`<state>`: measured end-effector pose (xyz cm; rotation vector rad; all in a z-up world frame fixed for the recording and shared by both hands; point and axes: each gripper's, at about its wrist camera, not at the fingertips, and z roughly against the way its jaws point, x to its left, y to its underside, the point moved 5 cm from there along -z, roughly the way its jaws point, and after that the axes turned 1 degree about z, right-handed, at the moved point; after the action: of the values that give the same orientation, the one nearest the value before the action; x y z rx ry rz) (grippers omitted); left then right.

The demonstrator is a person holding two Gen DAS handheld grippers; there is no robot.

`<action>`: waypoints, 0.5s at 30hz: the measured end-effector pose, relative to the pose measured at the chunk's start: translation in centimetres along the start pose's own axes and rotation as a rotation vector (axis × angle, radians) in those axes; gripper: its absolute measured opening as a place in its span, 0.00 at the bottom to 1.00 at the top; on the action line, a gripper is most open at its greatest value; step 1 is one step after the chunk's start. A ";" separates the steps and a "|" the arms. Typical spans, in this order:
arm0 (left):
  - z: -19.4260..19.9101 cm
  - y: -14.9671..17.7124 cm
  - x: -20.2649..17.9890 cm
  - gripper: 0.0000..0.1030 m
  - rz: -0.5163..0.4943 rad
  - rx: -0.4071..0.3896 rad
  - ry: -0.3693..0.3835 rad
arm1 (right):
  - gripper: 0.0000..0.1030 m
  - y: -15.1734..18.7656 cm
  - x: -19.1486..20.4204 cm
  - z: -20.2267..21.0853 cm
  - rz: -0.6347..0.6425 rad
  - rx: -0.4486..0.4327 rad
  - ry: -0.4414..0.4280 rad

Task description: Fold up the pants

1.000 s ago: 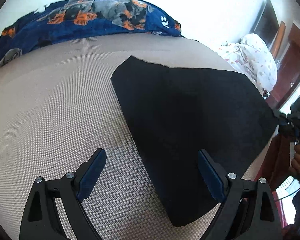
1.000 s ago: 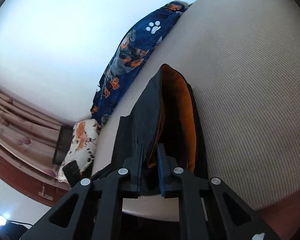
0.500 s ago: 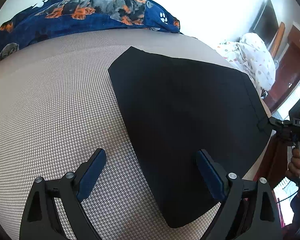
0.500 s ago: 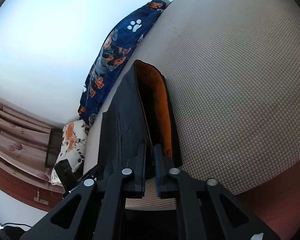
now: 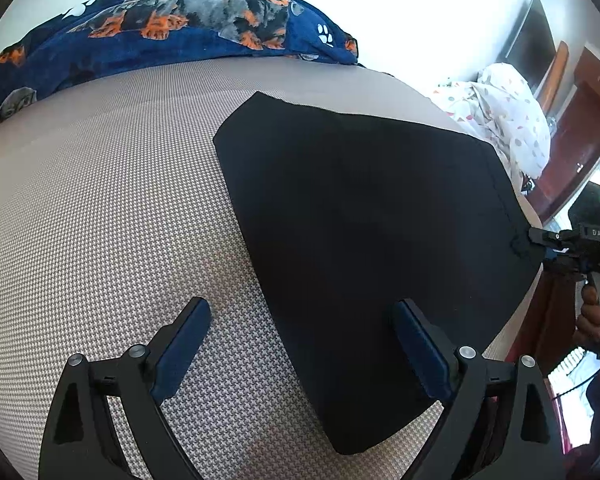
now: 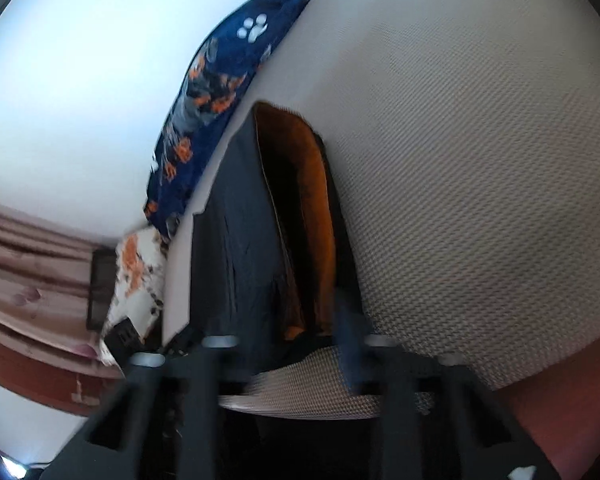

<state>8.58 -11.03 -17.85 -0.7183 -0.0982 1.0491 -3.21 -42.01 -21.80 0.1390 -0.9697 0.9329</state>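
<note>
The bed (image 5: 100, 208) has a beige cover with a fine woven, bumpy pattern. A soft blue blanket (image 5: 188, 36) with dog prints lies along its far edge. The black pants (image 5: 372, 232) lie flat and smooth as a folded, roughly four-sided piece, reaching to the right edge of the bed; their inside is orange fleece. The left gripper (image 5: 302, 344) hovers wide open over the near part of the pants and grips nothing. The right gripper (image 6: 300, 344) is blurred; its jaws are opening, and the cloth seems to lie loose between them.
</note>
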 end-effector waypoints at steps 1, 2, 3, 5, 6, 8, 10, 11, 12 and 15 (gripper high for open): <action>0.0 -0.1 0.2 0.90 0.000 -0.002 -0.007 | 0.23 0.0 0.2 0.0 0.008 -0.007 -0.009; 0.0 -0.1 0.3 0.90 0.004 -0.002 -0.013 | 0.22 0.0 0.4 0.0 0.006 -0.010 -0.031; 0.0 -0.2 0.7 0.90 0.015 -0.001 -0.017 | 0.22 0.0 0.6 -0.1 0.000 -0.012 -0.055; 0.2 -0.4 1.3 0.90 0.040 -0.005 -0.017 | 0.22 0.0 1.4 -0.3 -0.007 -0.012 -0.109; 0.2 -0.5 1.7 0.90 0.064 -0.008 -0.010 | 0.22 0.1 1.8 -0.4 -0.004 -0.013 -0.137; 0.2 -0.6 2.0 0.90 0.084 -0.007 0.007 | 0.21 0.2 1.3 -0.3 -0.007 -0.022 -0.108; 0.2 -0.5 1.8 0.90 0.069 -0.007 -0.001 | 0.20 0.4 -0.2 -0.4 -0.034 -0.019 -0.085; 0.1 -0.4 1.6 0.90 0.057 -0.006 -0.010 | 0.20 0.6 -1.1 -0.6 -0.059 -0.014 -0.085; 0.0 -0.4 1.4 0.90 0.043 -0.007 -0.020 | 0.20 0.6 -1.3 -0.8 -0.069 -0.014 -0.095; -0.1 -0.3 0.9 0.90 0.030 -0.005 -0.010 | 0.20 0.4 -1.0 -0.6 -0.056 -0.027 -0.093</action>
<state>9.34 -10.41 -17.96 -0.7205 -0.0987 1.0820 -3.31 -42.08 -23.07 0.1877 -1.0586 0.8677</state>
